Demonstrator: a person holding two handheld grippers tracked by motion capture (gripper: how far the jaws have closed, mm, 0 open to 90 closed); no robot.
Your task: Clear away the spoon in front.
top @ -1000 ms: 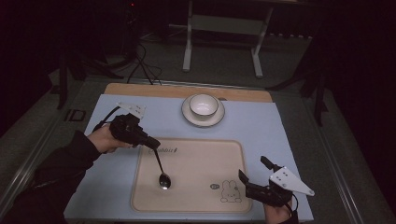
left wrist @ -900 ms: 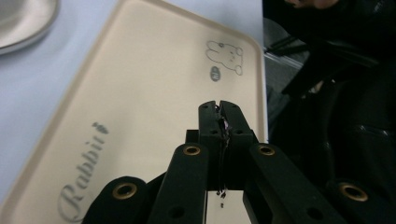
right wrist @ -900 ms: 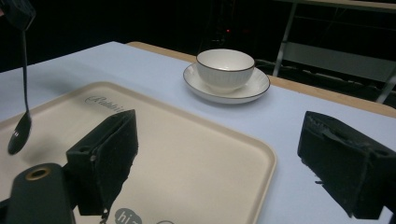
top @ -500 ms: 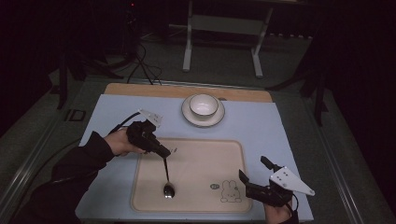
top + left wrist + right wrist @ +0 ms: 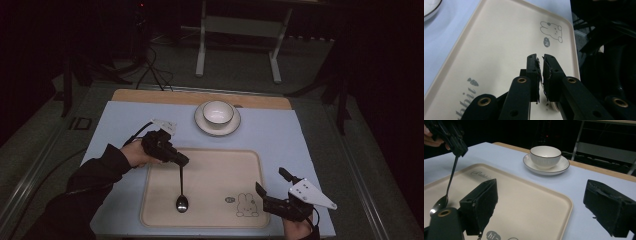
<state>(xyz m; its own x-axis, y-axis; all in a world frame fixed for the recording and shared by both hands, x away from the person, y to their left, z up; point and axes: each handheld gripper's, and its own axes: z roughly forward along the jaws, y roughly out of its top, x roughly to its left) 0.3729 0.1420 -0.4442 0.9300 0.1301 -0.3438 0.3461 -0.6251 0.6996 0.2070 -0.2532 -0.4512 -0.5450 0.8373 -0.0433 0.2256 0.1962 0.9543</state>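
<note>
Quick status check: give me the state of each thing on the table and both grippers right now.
spoon: handle pinched in the left gripper, bowl end touching the tray.
left gripper: jaws just easing open, pads on the spoon handle.
right gripper: open, empty.
tray: flat on the mat.
bowl: upright on its saucer, looks empty.

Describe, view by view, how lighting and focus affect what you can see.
High view: the table is lit, the surroundings dark. Left gripper view: its near fingers look soft, the tray evenly lit. Right gripper view: its fingers are blurred, the bowl sharp.
</note>
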